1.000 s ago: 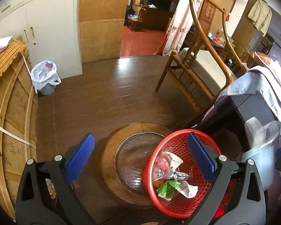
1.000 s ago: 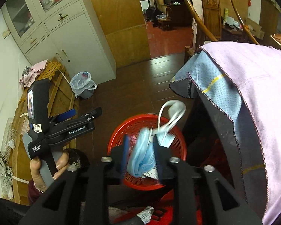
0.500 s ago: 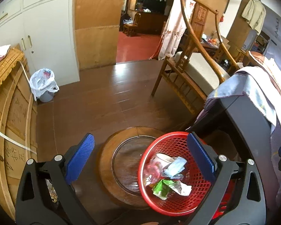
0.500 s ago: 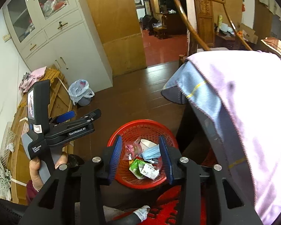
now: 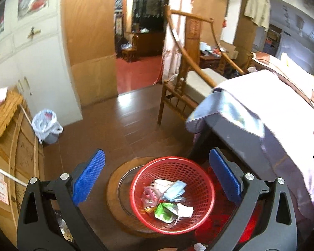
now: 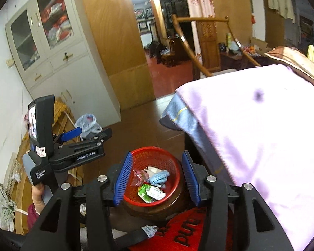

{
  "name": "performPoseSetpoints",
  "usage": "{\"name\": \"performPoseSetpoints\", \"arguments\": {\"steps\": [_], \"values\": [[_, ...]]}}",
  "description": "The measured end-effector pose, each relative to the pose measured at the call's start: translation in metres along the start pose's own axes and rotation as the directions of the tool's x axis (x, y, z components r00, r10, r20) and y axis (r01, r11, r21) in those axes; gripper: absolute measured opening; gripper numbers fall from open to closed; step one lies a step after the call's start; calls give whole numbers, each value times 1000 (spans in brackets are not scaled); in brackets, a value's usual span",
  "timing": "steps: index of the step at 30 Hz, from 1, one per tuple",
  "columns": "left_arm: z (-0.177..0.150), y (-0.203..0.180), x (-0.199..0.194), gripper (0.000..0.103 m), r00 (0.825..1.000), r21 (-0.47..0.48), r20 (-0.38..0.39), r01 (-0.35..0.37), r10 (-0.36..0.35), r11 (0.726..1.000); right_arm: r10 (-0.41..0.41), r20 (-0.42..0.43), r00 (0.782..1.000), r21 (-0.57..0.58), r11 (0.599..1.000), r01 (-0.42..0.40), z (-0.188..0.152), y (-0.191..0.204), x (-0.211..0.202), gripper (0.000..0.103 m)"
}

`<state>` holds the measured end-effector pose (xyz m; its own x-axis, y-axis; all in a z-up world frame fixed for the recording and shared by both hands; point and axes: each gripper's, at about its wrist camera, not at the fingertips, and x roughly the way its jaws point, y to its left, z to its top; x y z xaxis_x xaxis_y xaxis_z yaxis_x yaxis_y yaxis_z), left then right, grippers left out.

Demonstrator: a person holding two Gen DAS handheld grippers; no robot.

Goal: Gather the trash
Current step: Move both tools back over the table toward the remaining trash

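Right tongs (image 6: pixel 157 177) just opening, empty; left tongs (image 5: pixel 157 179) wide, empty

My view shows a red mesh basket (image 5: pixel 201 179) holding a pale blue face mask (image 5: pixel 174 190), a green and white carton (image 5: pixel 164 210) and a pink wrapper (image 5: pixel 149 194) (print too small to read). I see blue ribbed pads (image 6: pixel 123 177) on black gripper frames. The cloth (image 6: pixel 251 125) is lilac with a grey-blue border, the floor (image 5: pixel 136 125) brown.
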<state>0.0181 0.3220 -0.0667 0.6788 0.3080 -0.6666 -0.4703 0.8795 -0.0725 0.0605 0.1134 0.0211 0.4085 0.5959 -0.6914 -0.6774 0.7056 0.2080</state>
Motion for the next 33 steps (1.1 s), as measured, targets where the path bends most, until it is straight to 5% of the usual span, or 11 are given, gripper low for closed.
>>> {"name": "performPoseSetpoints", "arguments": {"steps": [11,24,27,33], "values": [[-6,-105,-50,96,997,197,51,51,-62,979,-34,173,984,124,992,12,-30,-70,-90,56],[-24,-256,-61,96,977,414,-1,196,-215,889,-206,246,947,367,924,106,-97,-196,-161,67],[-23,-299,-54,96,966,466,-30,242,-258,851,-280,228,932,421,892,165,-108,-226,-168,70],[-14,-368,-34,96,946,519,-69,306,-317,798,-468,187,864,496,804,328,-126,-284,-187,86]]}}
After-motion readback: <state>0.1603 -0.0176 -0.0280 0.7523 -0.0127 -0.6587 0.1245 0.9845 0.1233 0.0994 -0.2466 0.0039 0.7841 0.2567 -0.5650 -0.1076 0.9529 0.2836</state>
